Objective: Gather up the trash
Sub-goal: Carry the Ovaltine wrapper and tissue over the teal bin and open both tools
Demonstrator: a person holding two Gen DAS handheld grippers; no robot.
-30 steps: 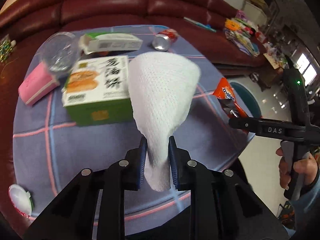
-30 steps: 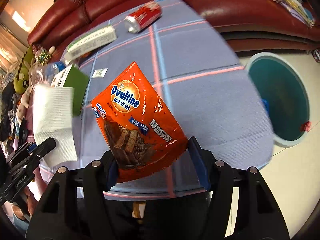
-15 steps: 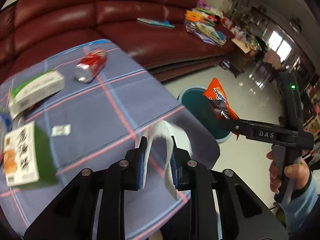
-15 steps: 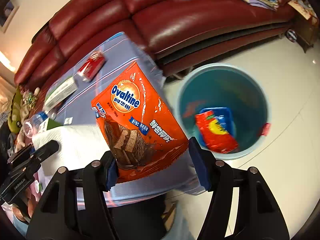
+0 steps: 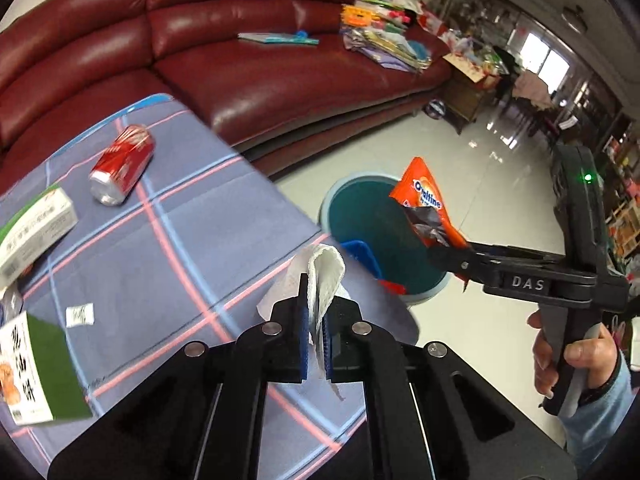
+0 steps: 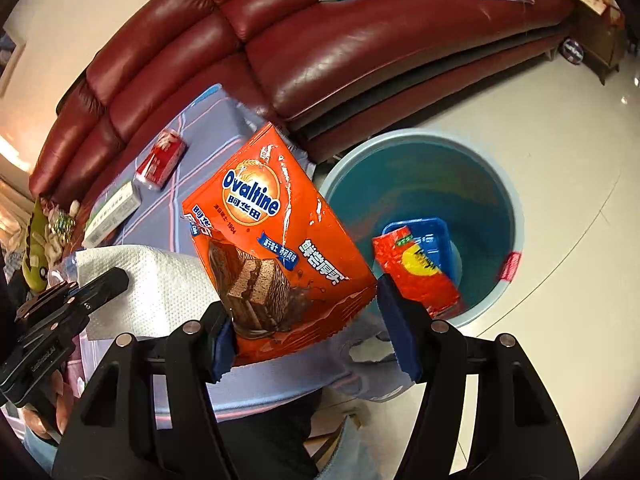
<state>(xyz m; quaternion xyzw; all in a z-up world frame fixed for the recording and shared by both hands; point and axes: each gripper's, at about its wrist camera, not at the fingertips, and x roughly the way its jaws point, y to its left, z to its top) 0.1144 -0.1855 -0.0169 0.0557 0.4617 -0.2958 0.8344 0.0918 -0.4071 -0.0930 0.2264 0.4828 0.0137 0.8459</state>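
My left gripper is shut on a white paper towel and holds it above the table's right edge, near the teal bin. The towel also shows in the right wrist view. My right gripper is shut on an orange Ovaltine wrapper and holds it up beside the bin; the wrapper also shows in the left wrist view, over the bin. In the bin lie a red packet and a blue tray.
On the blue checked tablecloth lie a red soda can, a white and green box, a green food box and a small paper slip. A red leather sofa stands behind. White tiled floor surrounds the bin.
Both grippers have swung right from over the table toward the bin. The towel has folded up between the left fingers. The wrapper now hangs at the bin's rim.
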